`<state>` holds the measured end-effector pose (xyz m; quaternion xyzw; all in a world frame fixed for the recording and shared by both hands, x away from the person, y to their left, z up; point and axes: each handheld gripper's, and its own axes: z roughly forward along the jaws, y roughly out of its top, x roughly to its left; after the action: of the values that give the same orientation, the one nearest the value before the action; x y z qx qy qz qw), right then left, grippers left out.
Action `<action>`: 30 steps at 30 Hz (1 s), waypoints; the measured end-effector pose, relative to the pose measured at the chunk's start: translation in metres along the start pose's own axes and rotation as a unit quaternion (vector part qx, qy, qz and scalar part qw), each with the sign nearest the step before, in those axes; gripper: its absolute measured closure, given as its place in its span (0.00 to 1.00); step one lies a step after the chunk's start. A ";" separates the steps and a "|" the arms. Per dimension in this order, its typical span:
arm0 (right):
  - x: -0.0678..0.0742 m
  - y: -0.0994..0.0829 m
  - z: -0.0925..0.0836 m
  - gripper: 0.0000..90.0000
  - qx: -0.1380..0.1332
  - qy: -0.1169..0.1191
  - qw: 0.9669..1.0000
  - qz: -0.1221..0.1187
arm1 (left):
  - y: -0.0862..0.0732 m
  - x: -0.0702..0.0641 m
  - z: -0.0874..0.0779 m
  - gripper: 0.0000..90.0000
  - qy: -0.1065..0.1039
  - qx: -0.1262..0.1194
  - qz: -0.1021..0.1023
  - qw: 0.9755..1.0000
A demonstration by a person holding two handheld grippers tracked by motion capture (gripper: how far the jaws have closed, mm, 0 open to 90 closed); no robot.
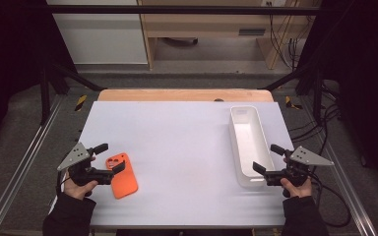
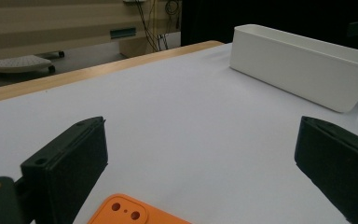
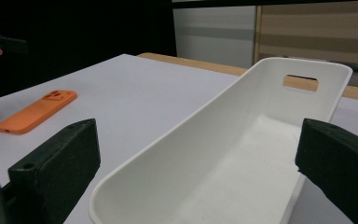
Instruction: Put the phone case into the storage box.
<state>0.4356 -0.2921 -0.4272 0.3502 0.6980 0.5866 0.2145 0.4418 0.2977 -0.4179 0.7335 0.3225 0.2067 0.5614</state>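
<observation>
High view overhead, forward-down; both gripper views low, close, sharing the white tray (image 2: 303,70)

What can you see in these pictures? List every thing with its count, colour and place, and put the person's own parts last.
Phone case: one, orange, flat on the table's near left, camera holes at its far end, between the open jaws of the left gripper.
Tray: one, white, long and narrow with a handle slot in its far end wall, on the table's right side, nothing in it.
Table: one, pale white top with a wooden far edge.
Cabinet: one, white, on the floor beyond the table, at the left.
Cables: several, black, hanging at the far right.
Left gripper: one, black, jaws open, at the near left.
Right gripper: one, black, jaws open, at the tray's near end.
Hands: two, each holding a gripper, dark sleeves at the near edge.
</observation>
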 end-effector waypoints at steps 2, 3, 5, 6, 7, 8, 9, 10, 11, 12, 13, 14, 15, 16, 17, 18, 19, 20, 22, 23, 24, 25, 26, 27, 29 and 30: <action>0.000 0.000 0.000 0.00 -0.001 0.001 1.000 0.002 | 0.000 0.000 0.000 0.02 0.000 -0.001 0.000 1.000; 0.000 0.000 0.000 0.00 0.000 0.001 1.000 0.002 | 0.001 0.000 -0.001 0.02 0.000 0.000 0.001 1.000; 0.000 0.000 -0.001 0.00 -0.001 0.001 1.000 0.002 | 0.001 0.000 -0.001 0.02 -0.001 -0.002 0.000 1.000; 0.001 0.000 -0.001 0.00 -0.001 0.001 1.000 0.002 | 0.001 0.000 -0.002 0.02 0.000 -0.002 0.000 1.000; 0.001 0.000 -0.001 0.00 -0.001 0.001 1.000 0.002 | 0.001 0.000 -0.002 0.02 0.000 -0.002 -0.001 1.000; 0.001 0.000 0.000 0.00 0.000 0.001 1.000 0.002 | 0.001 0.000 -0.002 0.02 -0.001 -0.002 -0.001 1.000; 0.001 0.000 0.000 0.00 -0.001 0.002 1.000 0.001 | 0.001 0.000 -0.002 0.02 0.000 -0.002 -0.001 1.000; 0.001 0.000 0.001 0.00 0.001 0.002 1.000 -0.001 | 0.000 -0.001 -0.002 0.02 0.000 0.000 0.001 1.000; 0.000 0.000 0.001 0.00 0.001 0.003 1.000 -0.002 | 0.000 -0.001 -0.002 0.02 0.001 0.002 0.003 1.000; 0.000 0.000 0.001 0.00 0.002 0.002 1.000 -0.001 | 0.000 0.000 -0.003 0.02 0.000 0.002 0.002 1.000; 0.000 0.000 0.001 0.00 0.002 0.002 1.000 -0.001 | 0.000 0.000 -0.003 0.02 0.000 0.002 0.002 1.000; 0.001 0.000 0.000 0.00 0.001 0.002 1.000 0.000 | 0.000 0.000 -0.003 0.02 0.001 0.003 0.002 1.000; 0.001 0.000 -0.001 0.00 0.001 0.001 1.000 0.002 | 0.000 0.000 -0.003 0.02 0.002 0.004 0.002 1.000; 0.001 0.000 -0.001 0.01 -0.001 0.001 1.000 0.002 | 0.000 0.000 -0.004 0.02 0.002 0.005 0.001 1.000; 0.001 0.000 -0.001 0.01 -0.001 0.001 1.000 0.002 | -0.001 0.001 -0.004 0.02 0.003 0.007 0.001 1.000; 0.001 0.000 -0.001 0.00 0.000 0.001 1.000 0.001 | -0.001 0.001 -0.004 0.02 0.005 0.009 0.001 1.000; 0.001 0.000 -0.001 0.00 0.000 0.001 1.000 0.000 | -0.001 0.001 -0.004 0.02 0.006 0.012 0.001 1.000; 0.001 0.000 -0.001 0.00 0.001 0.001 1.000 0.001 | -0.002 0.001 -0.004 0.02 0.008 0.014 0.000 1.000; 0.001 0.000 -0.001 0.00 0.001 0.000 1.000 0.001 | -0.003 0.001 -0.004 0.02 0.012 0.020 0.000 1.000; 0.001 0.001 -0.001 0.00 0.001 0.000 1.000 0.001 | -0.003 0.002 -0.004 0.02 0.013 0.024 0.001 1.000; 0.000 0.001 -0.002 0.00 0.000 0.000 1.000 0.001 | -0.004 0.002 -0.004 0.02 0.015 0.028 0.001 0.999; 0.000 0.001 -0.002 0.00 0.000 0.000 1.000 0.002 | -0.005 0.002 -0.004 0.02 0.017 0.032 0.001 0.999; 0.001 0.001 -0.002 0.00 0.001 -0.001 1.000 0.002 | -0.006 0.002 -0.003 0.02 0.019 0.037 0.002 0.999; 0.001 0.001 -0.002 0.00 0.001 -0.001 1.000 0.002 | -0.006 0.003 -0.003 0.02 0.020 0.039 0.002 0.999; 0.001 0.001 -0.002 0.00 0.001 0.001 1.000 0.002 | -0.007 0.004 -0.004 0.02 0.024 0.042 0.000 0.999; 0.001 0.001 -0.002 0.00 0.001 0.000 1.000 0.002 | -0.008 0.004 -0.005 0.02 0.024 0.043 -0.001 0.999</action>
<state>0.4339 -0.2929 -0.4259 0.3517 0.6980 0.5864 0.2129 0.4398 0.3050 -0.4245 0.7515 0.3451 0.2100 0.5215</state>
